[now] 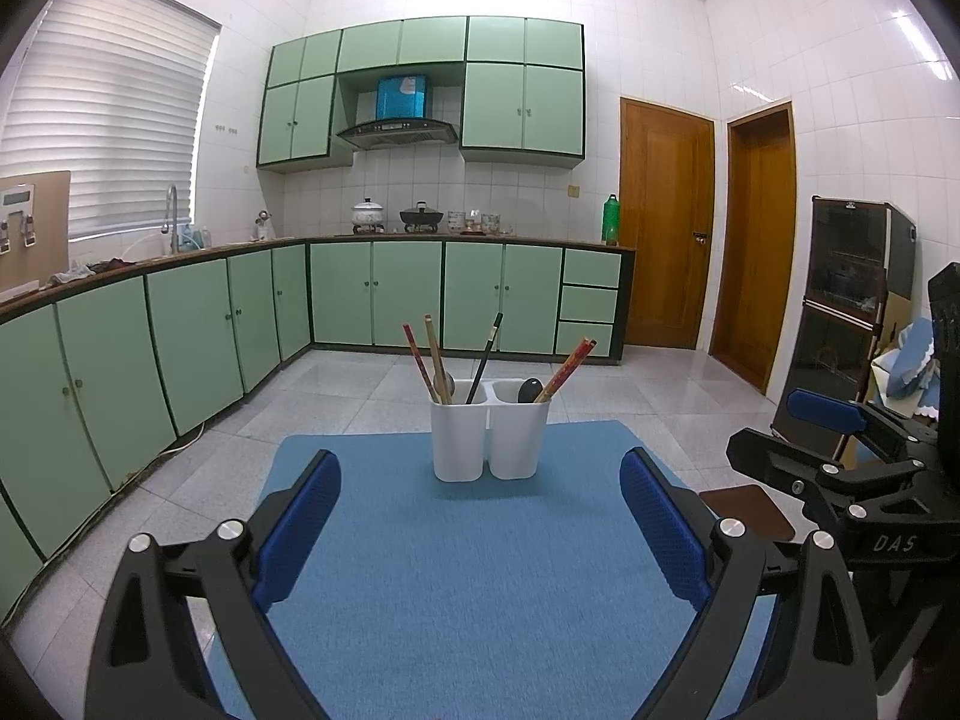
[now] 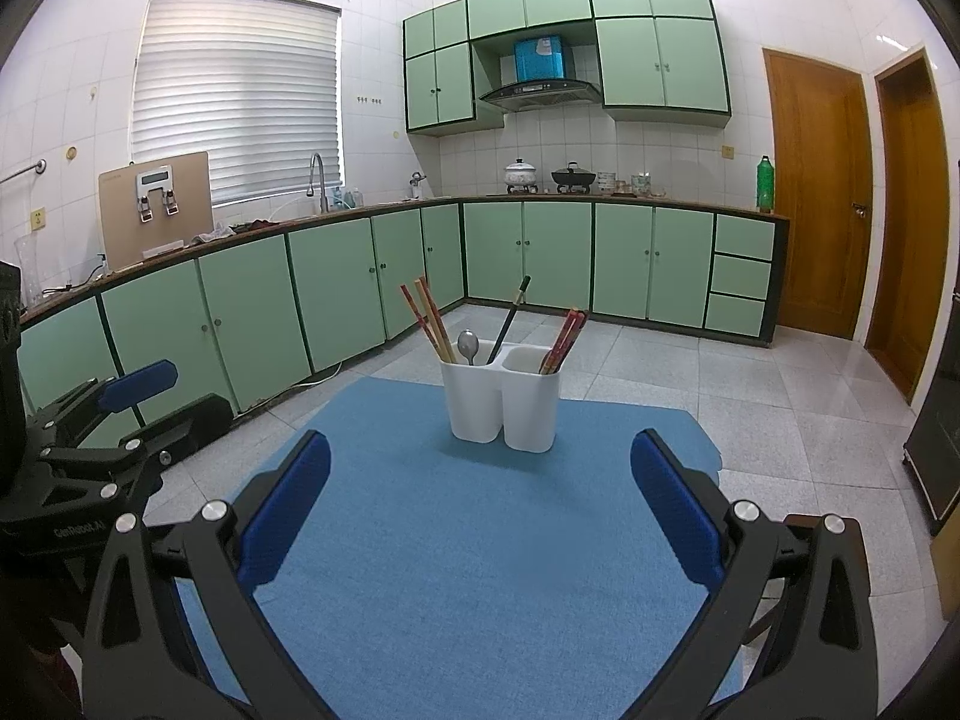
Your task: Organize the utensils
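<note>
A white two-compartment holder (image 1: pixel 489 438) (image 2: pixel 503 405) stands at the far end of a blue mat (image 1: pixel 450 570) (image 2: pixel 468 540). Its left compartment holds a red and a wooden chopstick (image 2: pixel 429 318), a silver spoon (image 2: pixel 467 345) and a black chopstick (image 2: pixel 509 318). The right compartment holds red chopsticks (image 2: pixel 564 339) and a dark spoon (image 1: pixel 530 390). My left gripper (image 1: pixel 480 461) is open over the mat, short of the holder, holding nothing. My right gripper (image 2: pixel 480 441) is likewise open and holding nothing. Each shows at the edge of the other's view: the right gripper (image 1: pixel 780 432), the left gripper (image 2: pixel 174 399).
Green base cabinets (image 1: pixel 180 348) run along the left and back walls, with tiled floor (image 2: pixel 690 372) around the mat. Two wooden doors (image 1: pixel 666 222) are at the back right. A dark glass-front cabinet (image 1: pixel 846 300) stands at the right. A brown surface corner (image 1: pixel 750 510) pokes out beside the mat.
</note>
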